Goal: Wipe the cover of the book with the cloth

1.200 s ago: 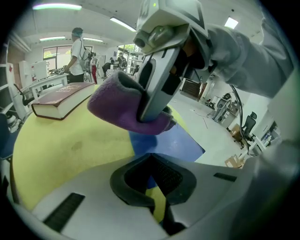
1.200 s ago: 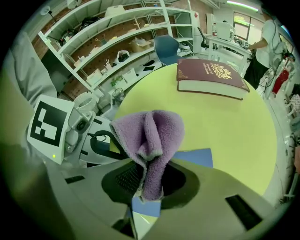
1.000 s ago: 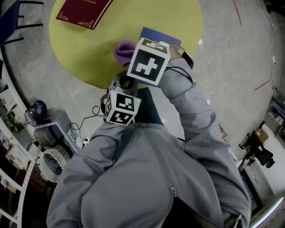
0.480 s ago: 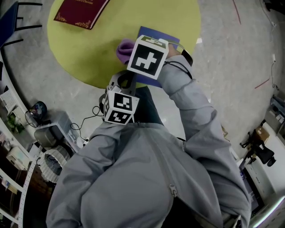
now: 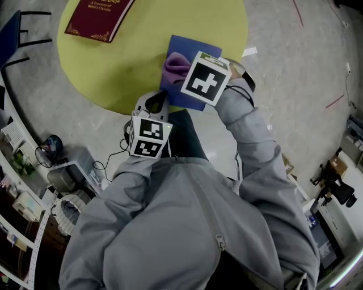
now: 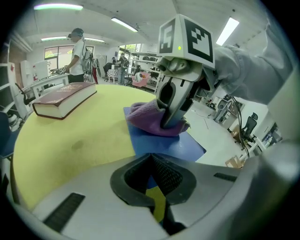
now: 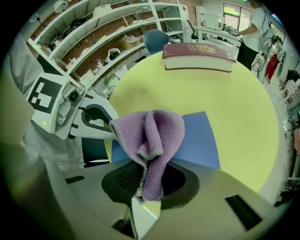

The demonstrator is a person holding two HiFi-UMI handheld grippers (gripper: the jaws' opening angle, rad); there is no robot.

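A thin blue book (image 5: 195, 48) lies near the front edge of the round yellow table (image 5: 136, 56). A crumpled purple cloth (image 5: 177, 63) rests on its cover, and my right gripper (image 5: 186, 71) is shut on that cloth (image 7: 152, 140). From the left gripper view, the right gripper (image 6: 171, 119) presses the cloth (image 6: 150, 122) down onto the blue book (image 6: 159, 143). My left gripper (image 5: 156, 102) is at the table's edge by the book's near corner. Its jaws are shut with nothing between them. In the right gripper view the left gripper (image 7: 110, 125) sits just left of the blue book (image 7: 199, 136).
A thick dark red book (image 5: 99, 17) lies at the table's far left, also visible as the red book (image 6: 63, 98) and the red book (image 7: 199, 55). A person (image 6: 79, 47) stands beyond the table. Shelves and cables crowd the floor at the left (image 5: 34, 164).
My right gripper has carried the cloth to the right, from the book's left edge onto its cover. The left gripper has stayed at the table's edge.
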